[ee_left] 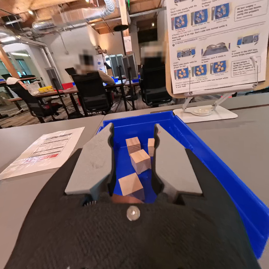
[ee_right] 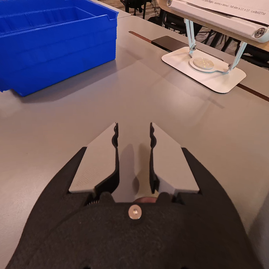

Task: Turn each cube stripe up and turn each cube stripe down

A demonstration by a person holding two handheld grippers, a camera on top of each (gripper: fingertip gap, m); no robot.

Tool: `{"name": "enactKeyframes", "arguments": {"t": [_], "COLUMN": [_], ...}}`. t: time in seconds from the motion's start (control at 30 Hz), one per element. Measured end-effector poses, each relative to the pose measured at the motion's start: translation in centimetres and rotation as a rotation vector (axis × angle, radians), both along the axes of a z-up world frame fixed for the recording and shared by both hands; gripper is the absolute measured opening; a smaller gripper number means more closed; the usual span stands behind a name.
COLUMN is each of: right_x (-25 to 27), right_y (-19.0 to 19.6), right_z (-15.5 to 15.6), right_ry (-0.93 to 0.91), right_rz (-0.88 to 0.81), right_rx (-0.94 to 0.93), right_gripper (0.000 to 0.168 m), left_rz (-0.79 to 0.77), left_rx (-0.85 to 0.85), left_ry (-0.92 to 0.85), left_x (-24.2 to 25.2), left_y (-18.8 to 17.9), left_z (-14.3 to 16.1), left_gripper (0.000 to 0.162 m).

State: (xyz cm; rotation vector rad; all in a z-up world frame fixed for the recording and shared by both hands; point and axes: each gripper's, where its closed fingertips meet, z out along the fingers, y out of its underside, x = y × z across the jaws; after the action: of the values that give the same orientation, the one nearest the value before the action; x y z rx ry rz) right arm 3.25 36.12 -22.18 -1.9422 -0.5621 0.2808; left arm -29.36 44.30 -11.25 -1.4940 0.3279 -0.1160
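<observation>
We judge the turning barely begun: none of the wooden cubes (ee_left: 140, 162) shows a stripe on a visible face, and none is held. Our left gripper (ee_left: 133, 129) hangs spread and empty over the blue bin (ee_left: 193, 147), where we count four cubes (the farthest half hidden behind a finger, so perhaps more). Our right gripper (ee_right: 133, 123), also parted and empty, hovers over the grey table (ee_right: 145, 94), well apart from the bin.

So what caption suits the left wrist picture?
Open left gripper poised over wooden cubes in a blue bin.
</observation>
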Motion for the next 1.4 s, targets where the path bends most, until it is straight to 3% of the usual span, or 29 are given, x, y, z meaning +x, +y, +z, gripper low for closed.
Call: {"name": "enactKeyframes", "arguments": {"t": [0.1, 0.2, 0.3, 0.33, 0.4, 0.5, 0.7, 1.17, 1.4], "right_x": [0.0, 0.0, -0.3, -0.4, -0.6, -0.8, -0.9, -1.2, -1.2], "right_y": [0.0, -0.1, -0.1, -0.2, -0.3, -0.4, -0.6, -0.9, -0.8], "right_z": [0.0, 0.1, -0.2, -0.3, -0.3, -0.1, 0.4, 0.6, 0.6], "right_ry": [0.009, 0.006, 0.009, 0.009, 0.003, -0.014, 0.009, 0.002, 0.005], "right_rz": [0.001, 0.002, 0.010, 0.015, 0.023, 0.027, 0.032, 0.042, 0.043], "right_rx": [-0.003, 0.002, -0.011, -0.016, -0.015, 0.001, 0.007, 0.023, 0.018], "right_gripper": [0.040, 0.040, 0.040, 0.041, 0.041, 0.041, 0.041, 0.040, 0.039], "left_rz": [0.025, 0.028, -0.035, -0.076, -0.102, 0.018, 0.034, 0.071, 0.081], "left_rx": [-0.024, -0.226, -0.473, -0.549, -0.621, -0.654, -0.791, -0.851, -0.911], "left_ry": [0.025, 0.054, 0.007, -0.002, 0.024, 0.100, 0.139, 0.132, 0.247], "left_x": [-0.5, -0.8, -0.5, 0.1, 0.4, -1.4, -1.5, -2.0, -2.7], "left_y": [-0.1, 0.4, 0.9, 0.7, 0.6, 1.3, 1.3, 2.1, 1.9], "left_z": [-0.2, -2.5, -5.5, -6.4, -7.4, -8.5, -11.9, -13.1, -14.1], "left_gripper": [0.054, 0.054, 0.026, 0.025, 0.038, 0.052, 0.059, 0.059, 0.051]}}
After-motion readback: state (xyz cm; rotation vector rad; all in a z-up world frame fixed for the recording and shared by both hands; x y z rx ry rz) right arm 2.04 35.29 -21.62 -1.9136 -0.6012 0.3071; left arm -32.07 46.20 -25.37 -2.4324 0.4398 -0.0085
